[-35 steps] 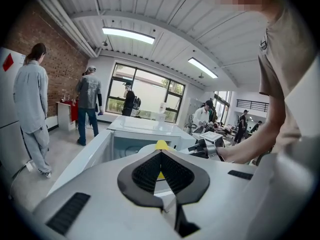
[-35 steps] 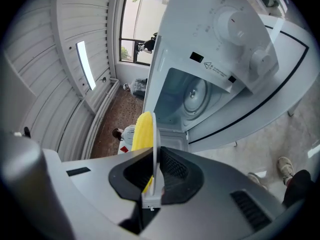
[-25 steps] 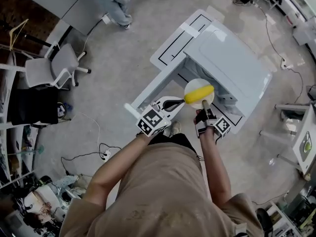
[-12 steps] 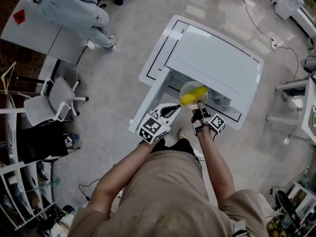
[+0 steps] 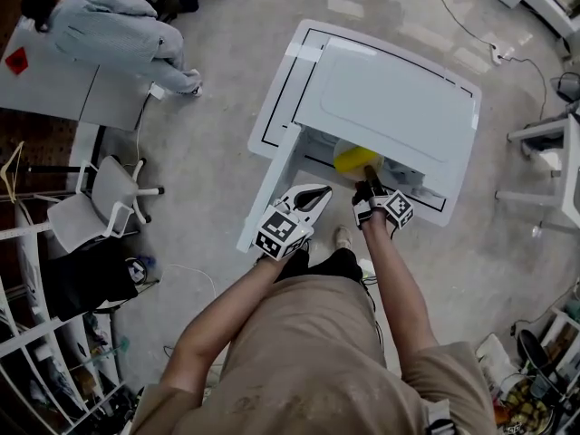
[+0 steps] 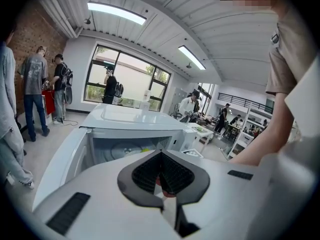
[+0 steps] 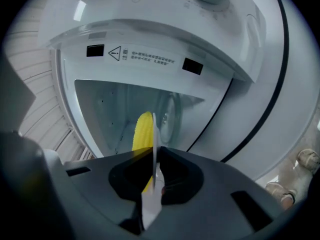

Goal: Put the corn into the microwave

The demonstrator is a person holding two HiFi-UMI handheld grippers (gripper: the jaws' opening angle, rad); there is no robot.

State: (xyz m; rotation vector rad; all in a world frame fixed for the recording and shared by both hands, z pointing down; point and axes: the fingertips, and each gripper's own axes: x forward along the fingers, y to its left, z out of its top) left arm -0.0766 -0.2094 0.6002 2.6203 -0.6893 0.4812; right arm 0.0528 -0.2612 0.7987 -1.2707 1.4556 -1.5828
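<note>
Jaws of the right gripper [image 7: 154, 160] pinched the thin pale plate [image 7: 154, 134] to pass the yellow corn [image 7: 143, 130] into the white microwave [image 5: 399, 98]; left gripper [image 6: 161, 176] closed, empty.

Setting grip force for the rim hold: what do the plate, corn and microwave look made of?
Plate: thin, pale, smooth edge; glazed ceramic or hard plastic, can't tell.
Corn: yellow, matte, rows of kernels; real or moulded replica, unclear.
Microwave: smooth white shell with soft sheen, likely painted sheet metal, possibly plastic.
</note>
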